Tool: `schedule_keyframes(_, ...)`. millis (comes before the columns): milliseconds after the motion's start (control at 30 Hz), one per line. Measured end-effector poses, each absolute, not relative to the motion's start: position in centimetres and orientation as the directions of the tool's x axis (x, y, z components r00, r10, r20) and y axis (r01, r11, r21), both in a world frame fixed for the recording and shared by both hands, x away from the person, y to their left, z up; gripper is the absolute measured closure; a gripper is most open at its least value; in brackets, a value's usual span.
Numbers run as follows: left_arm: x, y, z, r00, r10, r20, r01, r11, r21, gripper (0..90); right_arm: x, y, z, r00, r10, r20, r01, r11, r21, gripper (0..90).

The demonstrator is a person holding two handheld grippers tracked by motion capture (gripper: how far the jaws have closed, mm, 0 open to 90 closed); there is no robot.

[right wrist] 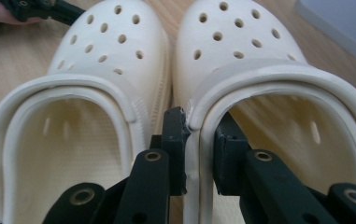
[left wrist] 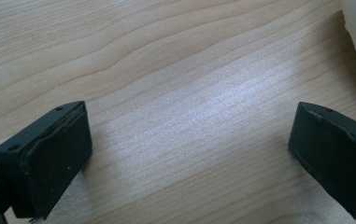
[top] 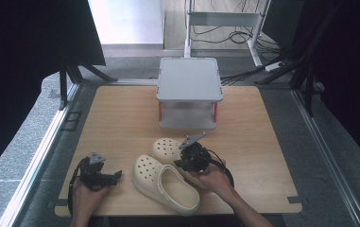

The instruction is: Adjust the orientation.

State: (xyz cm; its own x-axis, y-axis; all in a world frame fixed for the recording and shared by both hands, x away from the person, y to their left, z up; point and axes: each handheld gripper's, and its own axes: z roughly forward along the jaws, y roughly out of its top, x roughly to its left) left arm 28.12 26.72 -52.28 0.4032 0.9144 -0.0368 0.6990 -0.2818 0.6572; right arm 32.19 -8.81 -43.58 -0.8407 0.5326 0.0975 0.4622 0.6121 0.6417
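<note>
Right gripper (right wrist: 199, 140) clamped on inner wall of far clog (right wrist: 278, 93); left gripper (left wrist: 189, 154) released; no readable writing.

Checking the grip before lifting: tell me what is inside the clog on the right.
Inside the right clog, one jaw of the right hand-held gripper presses its wall from within; the toe end inside is hidden.

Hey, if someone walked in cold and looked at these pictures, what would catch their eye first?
First, the pair of cream clogs lying side by side near the front edge of the wooden table. The right gripper is clamped on the inner side wall of the right-hand clog, one jaw inside the shoe and one between the two. Behind them stands a grey two-level shelf, and the left gripper rests open over bare wood.
</note>
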Motion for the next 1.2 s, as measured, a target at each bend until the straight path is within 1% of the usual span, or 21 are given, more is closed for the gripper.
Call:
schedule_keyframes(133, 28.1, 26.7, -52.3, 0.402, 0.915, -0.036, 0.699, -0.281, 0.658, 0.0, 32.2, -8.5, -43.8, -0.846, 0.515, 0.138, 0.476, 0.612, 0.632, 76.6)
schedule_keyframes(200, 28.1, 26.7, -52.3, 0.403, 0.914, -0.037, 0.699, -0.281, 0.658, 0.0, 32.2, -8.4, -43.9, -0.849, 0.513, 0.128, 0.47, 0.621, 0.627, 75.7)
schedule_keyframes(233, 28.1, 26.7, -52.3, 0.402, 0.915, -0.035, 0.7, -0.282, 0.656, 0.0, 32.4, -8.7, -44.0, -0.85, 0.507, 0.142, 0.476, 0.624, 0.62, 72.4)
schedule_keyframes(267, 28.1, 26.7, -52.3, 0.402, 0.915, -0.036, 0.699, -0.282, 0.657, 0.0, 32.5, -9.0, -44.0, -0.852, 0.498, 0.16, 0.477, 0.614, 0.629, 70.3)
schedule_keyframes(300, 28.1, 26.7, -52.3, 0.402, 0.915, -0.036, 0.699, -0.281, 0.657, 0.0, 32.6, -9.3, -43.9, -0.852, 0.498, 0.164, 0.476, 0.604, 0.64, 66.2)
schedule_keyframes(333, 28.1, 26.7, -52.3, 0.402, 0.915, -0.036, 0.699, -0.281, 0.657, 0.0, 32.6, -9.3, -43.9, -0.852, 0.498, 0.164, 0.476, 0.604, 0.64, 66.2)
schedule_keyframes(367, 28.1, 26.7, -52.3, 0.402, 0.915, -0.038, 0.699, -0.28, 0.658, 0.0, 32.6, -9.9, -43.3, -0.857, 0.492, 0.151, 0.46, 0.601, 0.653, 56.1)
schedule_keyframes(500, 28.1, 26.7, -52.3, 0.405, 0.913, -0.037, 0.699, -0.284, 0.656, 0.0, 32.3, -11.0, -42.3, -0.871, 0.469, 0.146, 0.432, 0.59, 0.682, 42.6)
schedule_keyframes(533, 28.1, 26.7, -52.3, 0.405, 0.913, -0.037, 0.699, -0.284, 0.656, 0.0, 32.3, -11.0, -42.3, -0.871, 0.469, 0.146, 0.432, 0.59, 0.682, 42.6)
schedule_keyframes(567, 28.1, 26.7, -52.2, 0.406, 0.913, -0.035, 0.701, -0.286, 0.654, 0.0, 32.0, -11.4, -42.0, -0.88, 0.445, 0.166, 0.428, 0.589, 0.685, 36.7)
schedule_keyframes(633, 28.1, 26.7, -52.3, 0.405, 0.914, -0.034, 0.7, -0.286, 0.655, 0.0, 31.7, -11.7, -42.1, -0.883, 0.429, 0.191, 0.432, 0.584, 0.687, 31.6)
schedule_keyframes(700, 28.1, 26.8, -52.2, 0.408, 0.912, -0.034, 0.7, -0.289, 0.653, 0.0, 31.5, -11.6, -42.4, -0.88, 0.435, 0.189, 0.438, 0.593, 0.676, 27.3)
schedule_keyframes(800, 28.1, 26.7, -52.3, 0.406, 0.913, -0.033, 0.699, -0.287, 0.655, 0.0, 31.3, -11.0, -43.1, -0.883, 0.428, 0.191, 0.438, 0.609, 0.661, 23.1)
schedule_keyframes(900, 28.1, 26.8, -52.3, 0.408, 0.912, -0.032, 0.699, -0.29, 0.653, 0.0, 31.3, -10.2, -43.7, -0.886, 0.428, 0.177, 0.431, 0.622, 0.654, 22.6)
schedule_keyframes(1000, 28.1, 26.7, -52.3, 0.406, 0.913, -0.035, 0.699, -0.285, 0.656, 0.0, 31.3, -9.4, -44.0, -0.89, 0.426, 0.161, 0.419, 0.629, 0.655, 22.7)
schedule_keyframes(1200, 28.1, 26.7, -52.3, 0.405, 0.914, -0.034, 0.699, -0.285, 0.655, 0.0, 31.7, -8.0, -44.9, -0.897, 0.429, 0.106, 0.392, 0.662, 0.639, 26.2)
